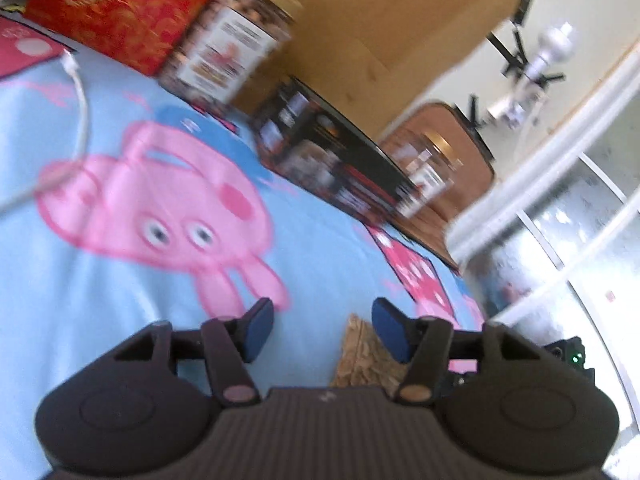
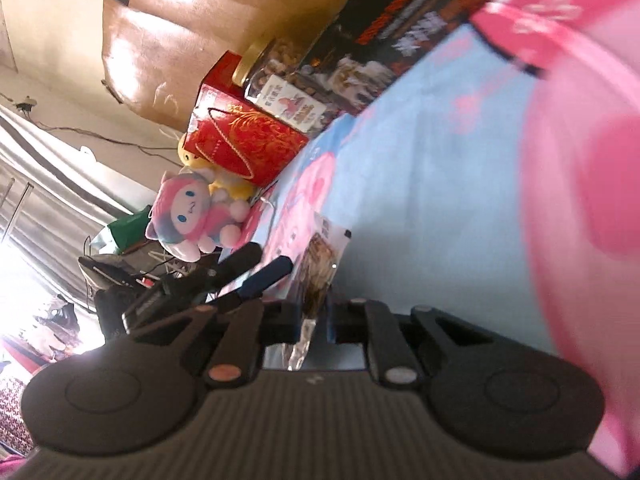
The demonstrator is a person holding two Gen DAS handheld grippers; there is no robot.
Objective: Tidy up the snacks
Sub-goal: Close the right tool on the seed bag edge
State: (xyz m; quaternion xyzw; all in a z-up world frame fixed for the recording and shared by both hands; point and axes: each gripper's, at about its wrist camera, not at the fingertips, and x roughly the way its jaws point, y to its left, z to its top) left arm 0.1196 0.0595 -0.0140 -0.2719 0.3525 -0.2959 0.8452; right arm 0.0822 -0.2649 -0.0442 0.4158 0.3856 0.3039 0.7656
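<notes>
Gold-lidded jar (image 1: 228, 40) apparently full of nuts, beside red gift bag (image 1: 120, 4)

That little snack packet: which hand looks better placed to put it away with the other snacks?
The right, probably. The right tongs are already shut on the snack packet, while the left tongs are open and hold nothing. The jars stand across the bedsheet.

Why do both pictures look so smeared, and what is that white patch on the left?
Left wrist view: motion blur smears the jars and the black box; only the gripper body stays crisp. Right wrist view: a bright window washes out the left edge, and the pink print blurs up close; the fisheye bends straight edges.
</notes>
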